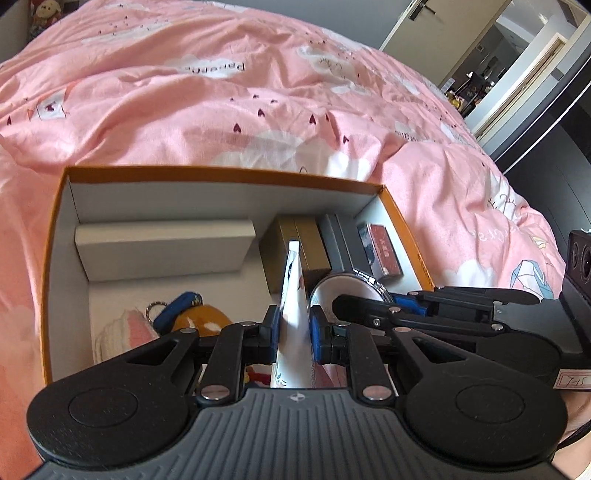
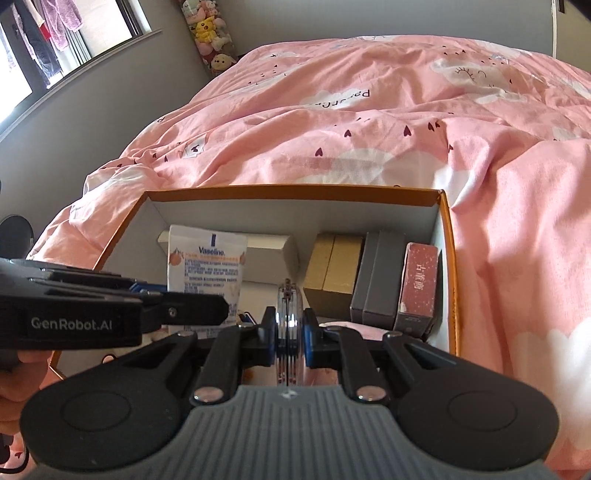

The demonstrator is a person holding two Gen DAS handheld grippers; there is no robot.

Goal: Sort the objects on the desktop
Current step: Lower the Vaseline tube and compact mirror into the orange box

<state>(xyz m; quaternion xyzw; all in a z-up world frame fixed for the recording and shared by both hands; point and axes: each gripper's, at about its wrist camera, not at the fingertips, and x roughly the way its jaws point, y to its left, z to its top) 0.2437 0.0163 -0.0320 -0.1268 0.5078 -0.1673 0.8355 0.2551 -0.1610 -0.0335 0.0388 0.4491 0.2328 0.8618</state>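
The left tool [image 1: 293,328] is pinching a flat white packet [image 2: 207,266]. The right wrist view shows its face, which says "Vaseline" in blue, with little orange fruit pictures and lines of print too small to read. In the left wrist view the packet is seen edge-on, standing up between the blue pads.

The right tool [image 2: 290,332] is pinching a round clear disc [image 2: 289,325] with a shiny rim, held on its edge. In the left wrist view it looks like a round white dish with a clear edge, partly hidden behind the other tool. What it is cannot be told.

Both tools are over an open box with an orange rim [image 1: 236,170] and white inside walls. The box sits on a bed with a pink duvet [image 1: 221,103]. The duvet has small dark hearts, white clouds and upside-down writing that cannot be read.

Inside the box, a long white box [image 1: 162,247] lies along the far wall. Beside it stand two tan boxes [image 2: 336,266], two grey boxes [image 2: 382,277] and a red box [image 2: 419,288] with white Chinese writing. In the near corner lie a key ring with a blue tag [image 1: 177,306], something orange [image 1: 203,319] and something pink and white, all half hidden by the tool.

The left tool's side says "GenRobot.AI". A hand shows behind it, cut off by the edge. Soft toys [image 2: 210,33] are stacked in the room's corner.
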